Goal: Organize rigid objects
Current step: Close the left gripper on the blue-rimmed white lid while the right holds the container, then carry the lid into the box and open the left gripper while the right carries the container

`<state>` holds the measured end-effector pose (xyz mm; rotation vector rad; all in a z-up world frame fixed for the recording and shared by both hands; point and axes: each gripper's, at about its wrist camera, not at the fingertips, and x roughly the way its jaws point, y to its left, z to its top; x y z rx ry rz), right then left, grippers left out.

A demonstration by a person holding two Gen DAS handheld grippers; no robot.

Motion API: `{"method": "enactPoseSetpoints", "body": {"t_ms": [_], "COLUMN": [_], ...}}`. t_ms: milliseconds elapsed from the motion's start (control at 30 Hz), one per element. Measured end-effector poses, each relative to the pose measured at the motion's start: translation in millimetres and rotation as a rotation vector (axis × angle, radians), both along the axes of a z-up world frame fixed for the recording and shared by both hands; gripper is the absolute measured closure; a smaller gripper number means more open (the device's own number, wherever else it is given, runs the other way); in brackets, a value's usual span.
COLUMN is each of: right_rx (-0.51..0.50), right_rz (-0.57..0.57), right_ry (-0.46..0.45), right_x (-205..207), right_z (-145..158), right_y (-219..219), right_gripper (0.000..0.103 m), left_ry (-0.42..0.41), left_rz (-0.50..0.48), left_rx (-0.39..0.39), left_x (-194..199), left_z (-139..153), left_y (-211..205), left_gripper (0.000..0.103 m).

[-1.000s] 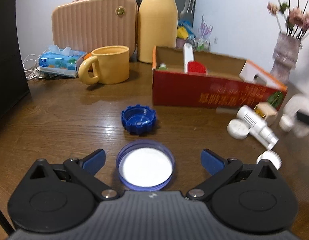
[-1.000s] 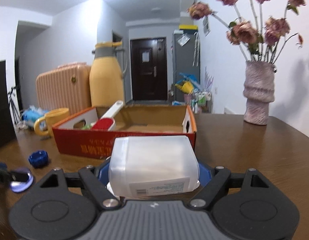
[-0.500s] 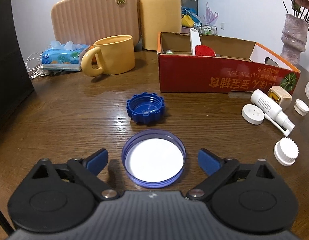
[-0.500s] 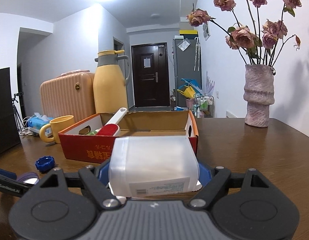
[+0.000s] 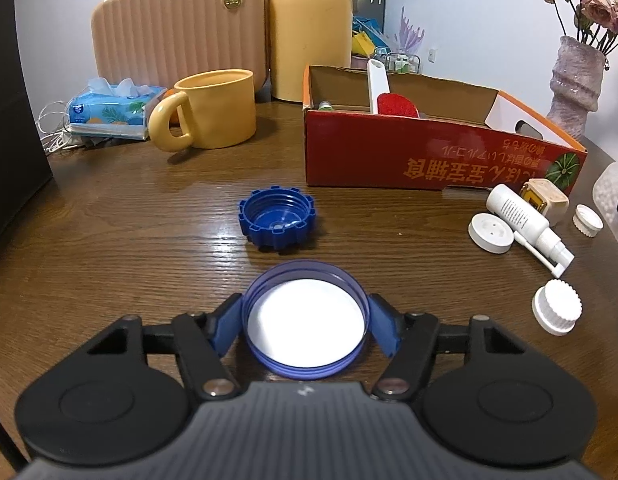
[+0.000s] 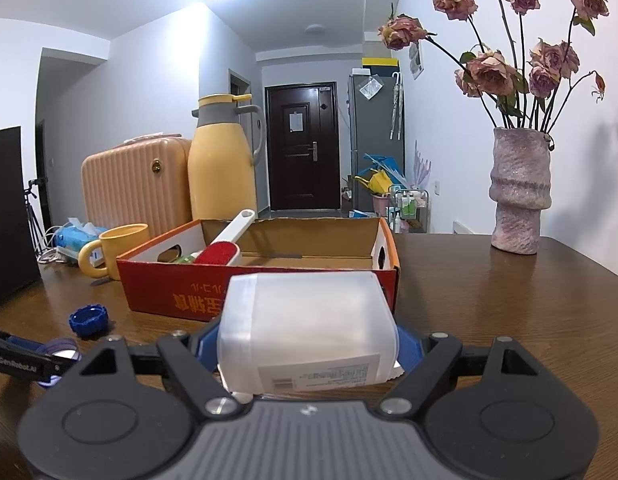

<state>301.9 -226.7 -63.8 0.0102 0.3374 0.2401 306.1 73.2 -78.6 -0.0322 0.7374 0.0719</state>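
Presently the left gripper (image 5: 305,322) has just been closing on the purple-rimmed lid (image 5: 305,320) lying open side up on the counter (image 5: 149,248) — its blue pads now sit against the rim on both sides. Just beyond lies a blue cap (image 5: 277,220), with the red cardboard box (image 5: 429,152) further back. Right gripper (image 6: 309,344) pinches a translucent plastic container (image 6: 305,328) — held before the box.
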Motion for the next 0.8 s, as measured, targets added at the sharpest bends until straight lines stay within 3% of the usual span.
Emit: {"method": "enactPoseSetpoints", "body": {"t_ms": [367,800], "right_rx": [-0.001,-0.017], "right_rz": [0.007,0.052], "right_ry": [-0.002,-0.039], "right_x": [2,-5], "right_z": [0,24], "right_y": [1,12], "right_gripper": [0.021,0.021], "left_ry": [-0.056,-0.183], "left_rz": [0.016,-0.027], "left_rx": [0.008,0.010], "left_x": [-6,-17], "left_z": [9,60], "left_y": [0,-18], "left_gripper": [0.036,0.036]}}
